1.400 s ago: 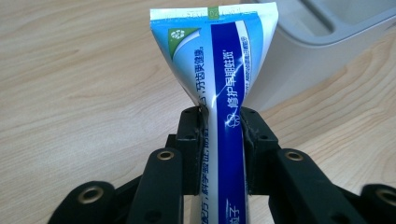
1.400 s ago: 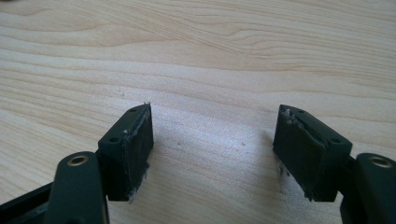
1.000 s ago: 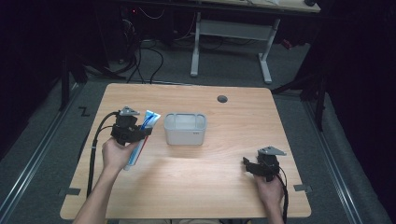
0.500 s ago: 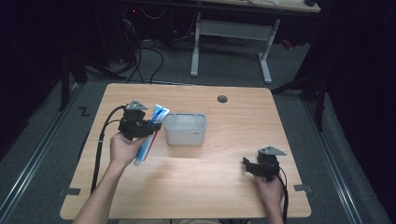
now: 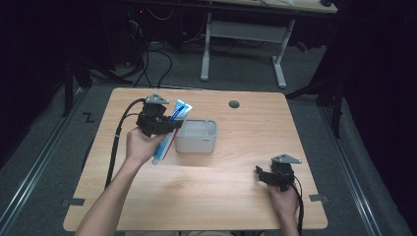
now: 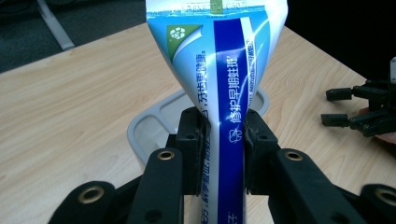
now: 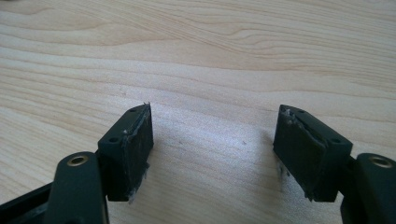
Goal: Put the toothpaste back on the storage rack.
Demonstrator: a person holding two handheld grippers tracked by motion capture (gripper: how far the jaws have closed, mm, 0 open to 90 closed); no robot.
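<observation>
My left claw point(image 5: 173, 125) is clamped on the toothpaste tube point(image 5: 171, 132), its pads pinching the tube about midway along its length. Over the last second I have carried the tube up and across: it was lower and further left on the worktop point(image 5: 236, 191), and now it hangs tilted beside the left wall of the grey bin point(image 5: 196, 142), crimped end up and over the near-left corner of the rim. I judge the carry nearly done; what remains is to bring the tube over the opening and release it.

My right claw point(image 5: 261, 173) has not moved. It rests low near the front right of the worktop with its jaws standing apart and nothing between them but bare wood.

In the left gripper view the tube point(image 6: 224, 84) covers much of the bin point(image 6: 149, 130), so I cannot see the inside or whether it has compartments. The tube's cap end is cut off below the jaws, and in the high view the hand hides part of it. How high the tube sits above the rim I cannot tell.
</observation>
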